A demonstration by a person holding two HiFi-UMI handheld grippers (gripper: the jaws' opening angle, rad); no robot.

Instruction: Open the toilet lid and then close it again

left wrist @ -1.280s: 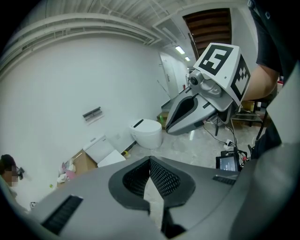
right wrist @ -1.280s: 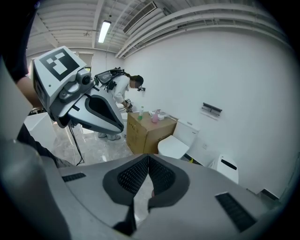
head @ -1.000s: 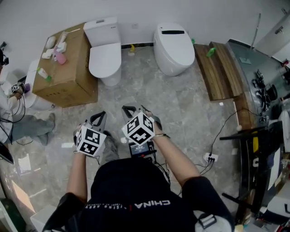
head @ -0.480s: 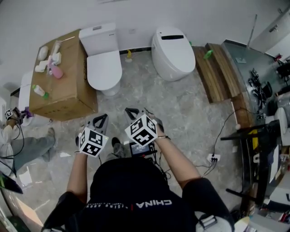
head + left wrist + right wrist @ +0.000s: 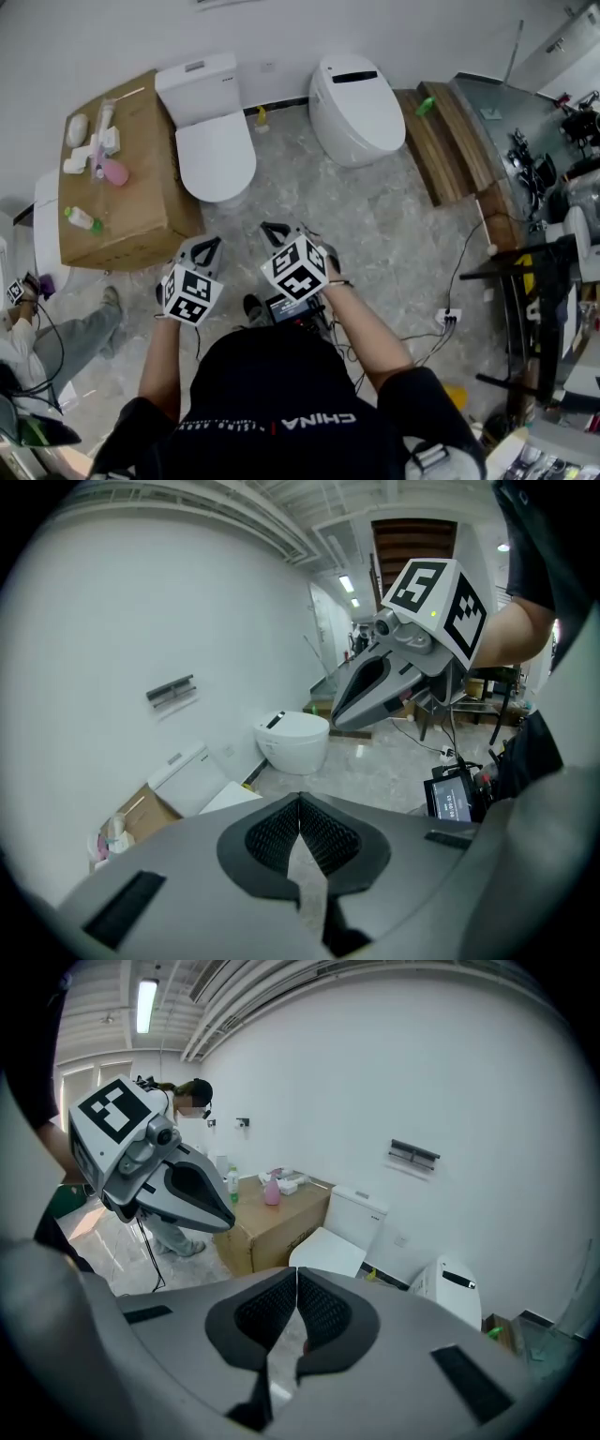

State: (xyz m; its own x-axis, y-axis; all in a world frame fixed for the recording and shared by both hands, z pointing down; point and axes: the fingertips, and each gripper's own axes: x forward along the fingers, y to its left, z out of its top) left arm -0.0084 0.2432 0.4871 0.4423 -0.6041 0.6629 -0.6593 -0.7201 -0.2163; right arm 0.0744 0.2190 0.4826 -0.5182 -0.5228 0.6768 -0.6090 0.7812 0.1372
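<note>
Now, both grippers are held out ahead of the person's chest, side by side and pointing down toward the floor. Left gripper (image 5: 212, 242): jaws pressed together, ribbed pads meeting, nothing between them. Right gripper (image 5: 269, 226): the same, closed tight and empty. The two-piece toilet (image 5: 214, 183) stands against the far wall, tank (image 5: 198, 84) behind, its lid (image 5: 217, 150) down flat over the bowl — ahead of the grippers and well apart from both. To its right is a rounded toilet (image 5: 354, 103), its lid down too, with a dark strip at the back. A small yellow object (image 5: 262, 117) sits on the floor by the wall between the two. A cardboard box (image 5: 141, 206) is just beside the two-piece toilet on its left; on top are a pink bottle (image 5: 115, 172), a green-capped bottle (image 5: 82, 219) lying down, and some white items. Wooden planks (image 5: 441, 145) lie right of the rounded toilet. The floor (image 5: 394, 225) is grey marbled tile, with a cable trailing across it at right. A small lit screen (image 5: 286, 308) hangs at the person's front, below the right gripper. Another person (image 5: 56, 342) is at the left edge — mostly a trouser leg showing.
</note>
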